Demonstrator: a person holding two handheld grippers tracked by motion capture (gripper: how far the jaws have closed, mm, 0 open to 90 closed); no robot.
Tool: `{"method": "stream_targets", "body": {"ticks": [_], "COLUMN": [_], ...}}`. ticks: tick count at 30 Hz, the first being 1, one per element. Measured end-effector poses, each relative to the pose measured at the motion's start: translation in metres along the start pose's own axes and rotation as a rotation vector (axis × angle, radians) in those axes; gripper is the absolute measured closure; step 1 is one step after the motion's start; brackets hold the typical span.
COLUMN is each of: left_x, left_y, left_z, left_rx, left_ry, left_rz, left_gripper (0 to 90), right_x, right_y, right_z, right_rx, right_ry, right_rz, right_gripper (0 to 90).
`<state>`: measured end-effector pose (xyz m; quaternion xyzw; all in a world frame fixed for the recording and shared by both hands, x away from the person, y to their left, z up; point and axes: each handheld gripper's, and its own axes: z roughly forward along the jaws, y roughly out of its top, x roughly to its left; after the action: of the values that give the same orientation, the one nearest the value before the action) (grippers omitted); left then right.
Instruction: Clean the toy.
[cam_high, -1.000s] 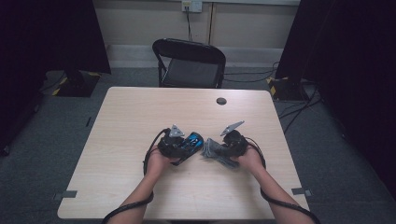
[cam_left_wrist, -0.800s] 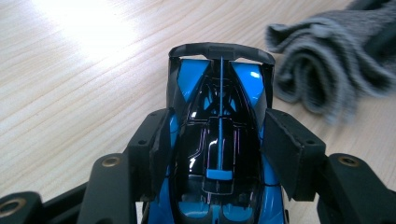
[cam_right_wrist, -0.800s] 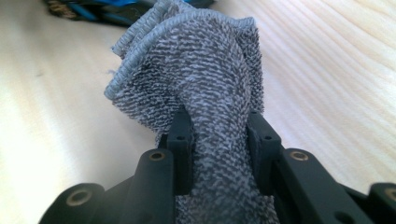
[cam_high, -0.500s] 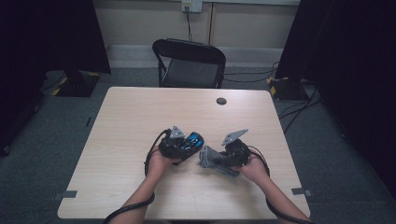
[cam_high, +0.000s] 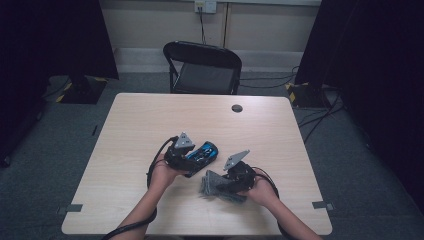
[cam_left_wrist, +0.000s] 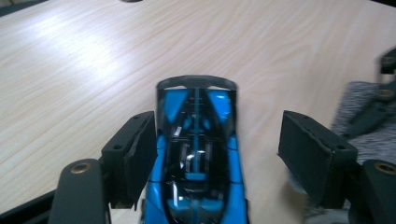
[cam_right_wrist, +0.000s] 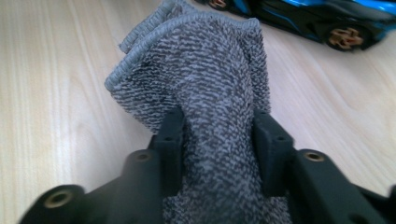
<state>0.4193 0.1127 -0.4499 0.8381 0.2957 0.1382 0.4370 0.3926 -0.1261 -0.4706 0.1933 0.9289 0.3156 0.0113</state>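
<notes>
We see the blue toy car (cam_left_wrist: 198, 154) lying on the table (cam_high: 150, 120) between the left tongs (cam_left_wrist: 224, 154), which have just been spreading and no longer pinch it. Our right tongs (cam_right_wrist: 217, 140), also just loosening, hug the grey cloth (cam_right_wrist: 205, 70) beside the car.

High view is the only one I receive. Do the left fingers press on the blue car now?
Observer: No. In the left gripper view, the left gripper has just been opening, and one of its fingers stands clear of the blue car, with a gap between them.
Operator: And the cloth, is it held?
Observer: In the right gripper view, the grey cloth fills the space between the fingers of the right gripper and touches both, though they have just been opening too.
Operator: Is the car on the table?
Observer: It seems so. In that view its wheel rests on the table.
</notes>
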Motion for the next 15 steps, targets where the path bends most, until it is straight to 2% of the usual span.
{"method": "stream_targets", "body": {"ticks": [2,5,6,10,15], "left_x": [-0.005,-0.013,-0.015,-0.026,-0.043], "left_y": [-0.001,-0.002,-0.001,0.001,0.003], "left_z": [-0.005,-0.009,-0.010,-0.008,0.000], "left_rx": [-0.004,-0.014,-0.014,-0.018,-0.009], "left_ry": [-0.017,-0.044,-0.053,-0.100,-0.174], "left_rz": [0.006,0.035,0.045,0.077,0.118], "left_gripper": [28.4,28.4,28.4,28.6,30.1], "right_x": [0.002,0.002,0.001,-0.005,-0.010], "right_y": [0.002,0.005,0.005,0.002,-0.013], "right_z": [0.000,-0.005,-0.008,-0.021,-0.028], "right_rx": [-0.004,-0.031,-0.040,-0.069,-0.051], "right_ry": [-0.003,-0.006,0.002,-0.019,-0.030], "right_rz": [-0.004,-0.005,0.001,0.021,0.033], "right_gripper": [48.7,40.2,39.5,38.1,38.1]}}
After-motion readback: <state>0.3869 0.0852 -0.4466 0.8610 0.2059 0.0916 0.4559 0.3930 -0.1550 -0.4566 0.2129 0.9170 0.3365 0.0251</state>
